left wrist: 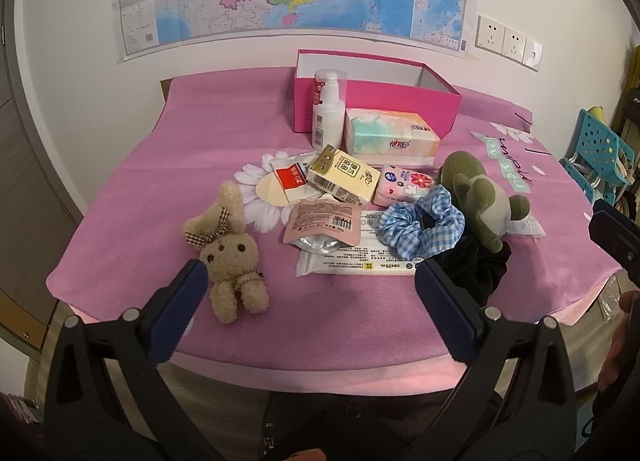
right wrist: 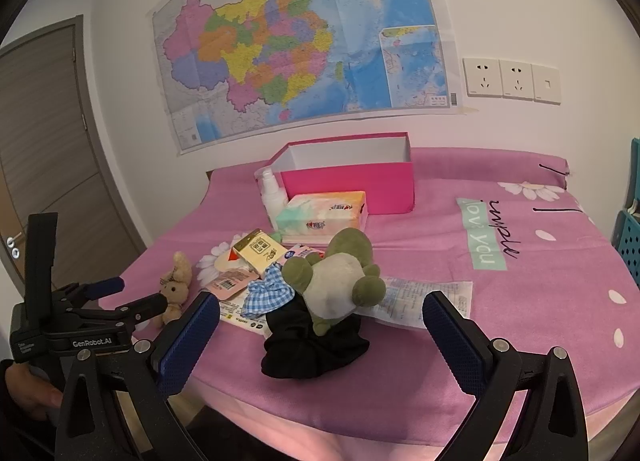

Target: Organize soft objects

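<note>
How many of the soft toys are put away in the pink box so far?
None yet. The pink box looks empty. Both the left claw and right claw are open and hold nothing. The bunny, green toy, blue scrunchie and black cloth all lie on the bed.

A large coloured map point(right wrist: 304, 49) hung on the white wall, with a row of sockets point(right wrist: 512, 79) to its right. A grey door point(right wrist: 48, 149) stood at the left, and a blue perforated rack point(left wrist: 600, 157) at the right.
</note>
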